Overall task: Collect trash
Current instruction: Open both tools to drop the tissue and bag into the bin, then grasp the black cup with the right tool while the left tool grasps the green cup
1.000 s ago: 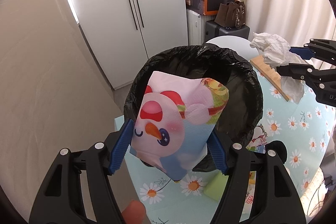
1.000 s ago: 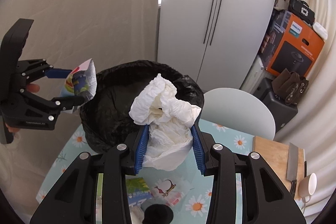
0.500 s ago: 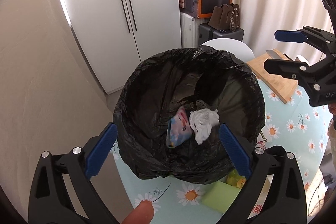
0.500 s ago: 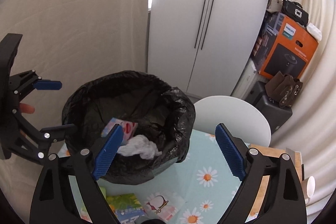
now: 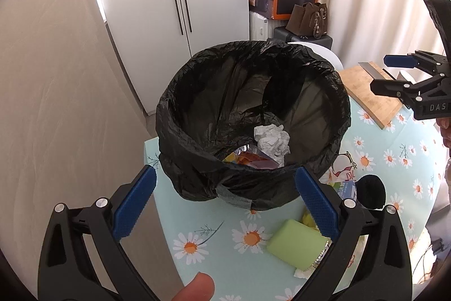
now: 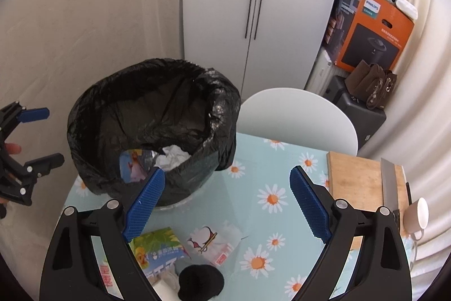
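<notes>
Trash lies in the black-lined bin [image 5: 253,114]: a crumpled white tissue [image 5: 272,141] and a colourful printed wrapper [image 6: 132,164] rest at the bottom, the tissue just beside the wrapper. The bin stands on a daisy-patterned surface [image 6: 270,188] near its far edge.

Readable writing: "PHILIPS" on the orange box [image 6: 375,30] stacked against the back wall, and "DAS" on the body of the right gripper [image 5: 394,74] as seen from the left wrist. A blue and green packet [image 6: 160,250] on the surface carries printed characters too small to read, and a clear wrapper [image 6: 217,244] beside it shows a cartoon penguin.

The left gripper [image 5: 225,199] hovers at the bin's near rim with its fingers spread wide and holding nothing; the binned trash sits beyond and between them. The right gripper's fingers are likewise wide apart and hold nothing, to the right of the bin, above the surface. A green sponge [image 5: 296,244] lies by the left gripper's right finger. A wooden cutting board [image 6: 363,182] with a cleaver [image 6: 389,182] on it and a cup [image 6: 417,219] sit at the right.
</notes>
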Available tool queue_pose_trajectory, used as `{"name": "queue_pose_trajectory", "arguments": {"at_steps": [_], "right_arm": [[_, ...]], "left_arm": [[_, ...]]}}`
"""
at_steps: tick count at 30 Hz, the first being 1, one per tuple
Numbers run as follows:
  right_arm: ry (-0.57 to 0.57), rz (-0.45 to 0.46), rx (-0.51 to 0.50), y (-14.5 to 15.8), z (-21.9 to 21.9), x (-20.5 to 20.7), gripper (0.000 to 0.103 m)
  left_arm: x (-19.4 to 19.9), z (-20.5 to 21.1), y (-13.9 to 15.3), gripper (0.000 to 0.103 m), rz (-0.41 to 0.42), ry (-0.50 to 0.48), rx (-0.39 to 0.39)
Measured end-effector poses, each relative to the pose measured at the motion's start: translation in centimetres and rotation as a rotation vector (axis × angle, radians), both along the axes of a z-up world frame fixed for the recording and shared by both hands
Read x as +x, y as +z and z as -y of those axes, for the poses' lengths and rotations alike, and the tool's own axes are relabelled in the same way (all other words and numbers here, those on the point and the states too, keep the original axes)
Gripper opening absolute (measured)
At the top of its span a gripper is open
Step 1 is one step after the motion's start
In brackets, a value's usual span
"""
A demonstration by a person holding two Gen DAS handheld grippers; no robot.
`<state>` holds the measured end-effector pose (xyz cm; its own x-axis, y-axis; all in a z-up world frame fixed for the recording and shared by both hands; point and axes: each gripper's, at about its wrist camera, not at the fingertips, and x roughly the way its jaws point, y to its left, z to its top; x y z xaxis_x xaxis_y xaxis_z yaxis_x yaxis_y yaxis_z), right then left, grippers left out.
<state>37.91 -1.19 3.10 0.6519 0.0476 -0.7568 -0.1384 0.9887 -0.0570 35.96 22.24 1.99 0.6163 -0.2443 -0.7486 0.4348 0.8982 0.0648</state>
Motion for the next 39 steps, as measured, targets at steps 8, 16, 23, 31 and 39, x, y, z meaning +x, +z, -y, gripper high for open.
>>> {"name": "queue_pose_trajectory", "arguments": {"at_steps": [8, 16, 23, 31, 39], "right_arm": [[0.004, -0.06, -0.04, -2.0, 0.6, -2.0, 0.086], [-0.015, -0.125, -0.059, -4.2, 1.9, -3.2, 0.086], [-0.03, -0.211, -0.066, -7.1, 2.7, -3.7, 0.086], [-0.024, -0.299, -0.088, -10.1, 2.7, -4.5, 0.086], [-0.021, -0.354, -0.089, -11.9, 2.3, -5.0, 0.086]], "left_arm": [[-2.1, -0.5, -2.0, 0.097, -0.03, -0.002, -0.018], [-2.9, 0.1, -5.7, 0.097, -0.104, -0.04, 0.021], [-3.8, 1.1, -9.0, 0.097, -0.158, -0.12, 0.082], [-4.4, 2.1, -11.9, 0.097, -0.224, -0.21, 0.105], [-5.3, 3.2, -13.3, 0.097, -0.247, -0.316, 0.125]]}}
